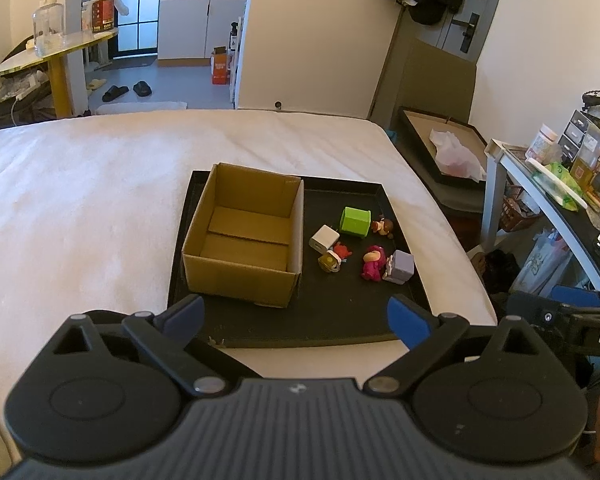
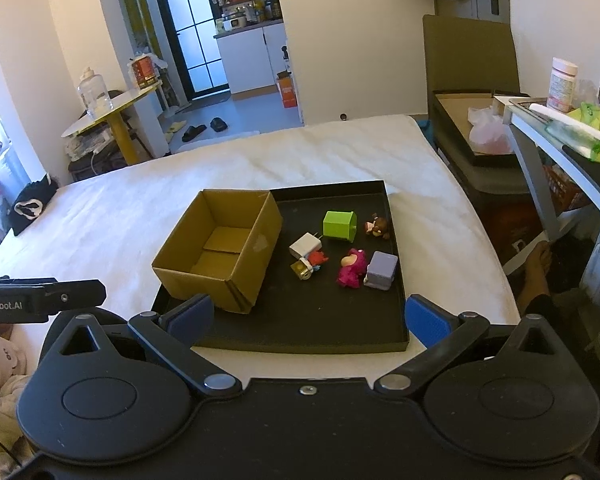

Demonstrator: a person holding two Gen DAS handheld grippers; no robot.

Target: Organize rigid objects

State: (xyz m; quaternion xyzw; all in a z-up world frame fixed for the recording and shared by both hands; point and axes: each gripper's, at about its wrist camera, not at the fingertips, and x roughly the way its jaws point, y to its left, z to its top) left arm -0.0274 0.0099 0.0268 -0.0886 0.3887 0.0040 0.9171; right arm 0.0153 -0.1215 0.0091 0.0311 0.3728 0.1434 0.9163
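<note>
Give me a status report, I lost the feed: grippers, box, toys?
Left gripper open, empty. Right gripper open, empty. Cardboard box empty on black tray; toys loose beside it. Nothing in the way.
</note>
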